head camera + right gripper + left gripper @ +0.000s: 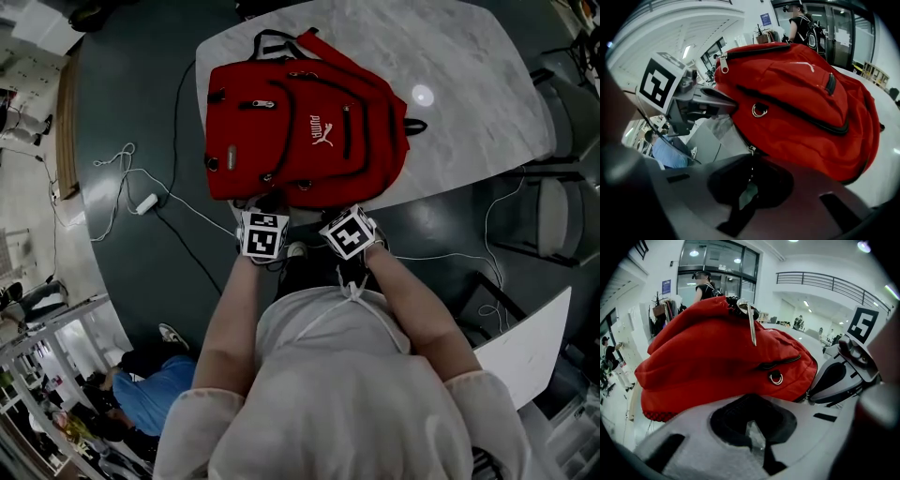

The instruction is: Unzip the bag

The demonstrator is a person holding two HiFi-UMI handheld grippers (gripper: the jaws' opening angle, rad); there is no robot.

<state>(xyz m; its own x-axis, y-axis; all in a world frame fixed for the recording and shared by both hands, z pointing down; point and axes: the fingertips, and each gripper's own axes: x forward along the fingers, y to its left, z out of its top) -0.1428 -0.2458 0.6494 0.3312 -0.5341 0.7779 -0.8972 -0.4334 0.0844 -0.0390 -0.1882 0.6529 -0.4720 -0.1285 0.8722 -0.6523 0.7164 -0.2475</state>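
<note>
On table (469, 103), zipped bag (300, 131); R gripper (749, 187) fingers (723, 182) grasp zip pull (751, 151), L gripper (754, 432) clenched.

I wore a loose, pale, short-sleeved top (337, 394) with a thin white cord (352, 291) at its twelve o'clock edge — my left gripper (266, 208) and right gripper (349, 212) bore black-and-white square-marker cubes.

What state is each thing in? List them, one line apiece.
red backpack: lying flat on the table, front up; every zip that shows is closed.
zipper pull: at the bag's near edge, running down into the right gripper's jaws.
right gripper: shut on the zipper pull, as far as its view shows.
left gripper: jaws together, nothing seen between them.
</note>
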